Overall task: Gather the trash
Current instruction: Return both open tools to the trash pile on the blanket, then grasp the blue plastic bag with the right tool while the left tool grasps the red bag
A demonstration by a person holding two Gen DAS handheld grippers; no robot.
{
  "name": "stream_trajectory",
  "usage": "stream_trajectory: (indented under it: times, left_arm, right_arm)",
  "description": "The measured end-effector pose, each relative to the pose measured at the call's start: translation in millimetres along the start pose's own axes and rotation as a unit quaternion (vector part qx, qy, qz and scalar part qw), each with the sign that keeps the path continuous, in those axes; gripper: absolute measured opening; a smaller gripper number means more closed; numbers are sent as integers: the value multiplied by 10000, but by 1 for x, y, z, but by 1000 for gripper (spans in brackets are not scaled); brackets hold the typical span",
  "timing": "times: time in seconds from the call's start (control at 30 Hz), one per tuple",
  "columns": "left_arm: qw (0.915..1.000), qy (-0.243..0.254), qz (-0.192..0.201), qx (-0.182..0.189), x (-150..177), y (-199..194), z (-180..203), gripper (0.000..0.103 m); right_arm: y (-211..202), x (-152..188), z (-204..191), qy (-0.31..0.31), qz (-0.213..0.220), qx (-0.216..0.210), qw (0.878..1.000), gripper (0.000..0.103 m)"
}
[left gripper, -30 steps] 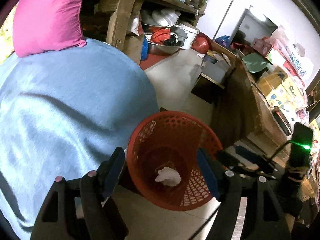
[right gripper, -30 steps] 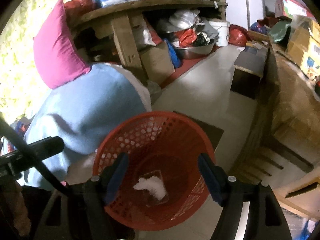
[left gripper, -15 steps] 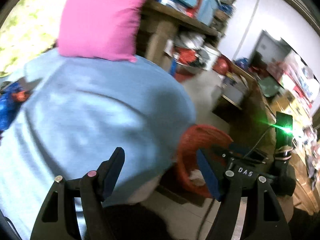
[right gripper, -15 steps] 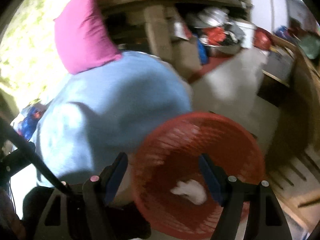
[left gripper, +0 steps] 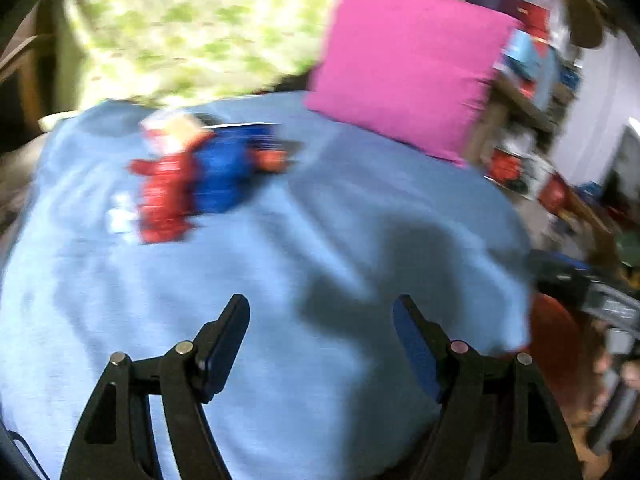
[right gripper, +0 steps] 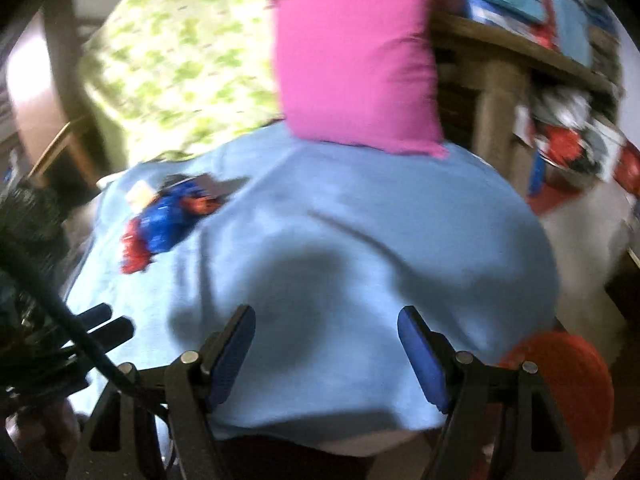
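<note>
Red and blue wrappers (left gripper: 200,184) lie bunched on the far left of the light blue bed cover (left gripper: 320,240); they also show in the right wrist view (right gripper: 164,220), blurred. My left gripper (left gripper: 320,320) is open and empty above the cover's near part. My right gripper (right gripper: 326,330) is open and empty above the cover's near edge. The red mesh basket (right gripper: 560,380) stands on the floor at the lower right, mostly hidden behind the bed; its rim (left gripper: 556,344) shows in the left wrist view. Its inside is out of view.
A pink pillow (left gripper: 404,64) leans at the back of the bed against a green-patterned cloth (left gripper: 192,24). Wooden shelves (right gripper: 520,60) with boxes and clutter stand at the right. The other gripper's body (left gripper: 600,304) is at the left view's right edge.
Both grippers have swung left and up from over the red basket to over the blue bed. The basket has slid to the lower right; the wrappers have come into view.
</note>
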State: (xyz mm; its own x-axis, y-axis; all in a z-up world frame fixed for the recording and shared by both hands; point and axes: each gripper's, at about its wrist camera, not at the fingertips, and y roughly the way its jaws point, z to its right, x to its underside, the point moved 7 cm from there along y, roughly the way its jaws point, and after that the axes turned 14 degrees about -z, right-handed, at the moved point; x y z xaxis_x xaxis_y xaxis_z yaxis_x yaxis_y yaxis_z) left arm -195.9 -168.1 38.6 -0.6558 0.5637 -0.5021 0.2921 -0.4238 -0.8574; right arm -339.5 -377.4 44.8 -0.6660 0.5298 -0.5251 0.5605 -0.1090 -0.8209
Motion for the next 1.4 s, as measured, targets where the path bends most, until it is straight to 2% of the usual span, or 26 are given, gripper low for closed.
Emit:
stream_trajectory:
  times: [0.07, 0.23, 0.43, 0.67, 0.83, 1.0, 1.17, 1.2, 1.23, 1.4]
  left_arm:
    - [9991, -258, 68, -330, -1, 1, -31, 75]
    - [9920, -959, 232, -782, 2, -1, -97, 75]
    - [9805, -1601, 372, -1081, 10, 4, -154, 75]
    - [9760, -1842, 505, -1048, 11, 4, -164, 75]
    - [9726, -2037, 476, -1010, 12, 6, -171, 75]
    - [9740, -2010, 383, -974, 10, 13, -168, 75]
    - [9747, -1975, 396, -972, 9, 14, -166, 75]
    - [9748, -1974, 397, -965, 10, 14, -165, 75]
    - [9748, -1969, 395, -967, 10, 14, -165, 75]
    - [9749, -1965, 326, -991, 11, 17, -165, 75]
  right_arm:
    - [6, -7, -28, -282, 4, -95, 9996, 77]
    - [24, -11, -80, -792, -117, -231, 9965, 77]
    - [51, -25, -130, -1086, -319, -520, 9922, 77]
    - [95, -69, -180, -1200, -487, -873, 9877, 77]
    - [137, -114, -202, -887, -657, -1036, 9885, 77]
    - [176, -146, -210, -651, -855, -947, 9897, 77]
    - [203, -156, -219, -563, -1016, -975, 9884, 76]
    - [208, -156, -220, -543, -1052, -975, 9882, 72]
    - [214, -156, -223, -544, -1122, -1004, 9871, 64]
    - [226, -155, -233, -676, -1129, -991, 9863, 62]
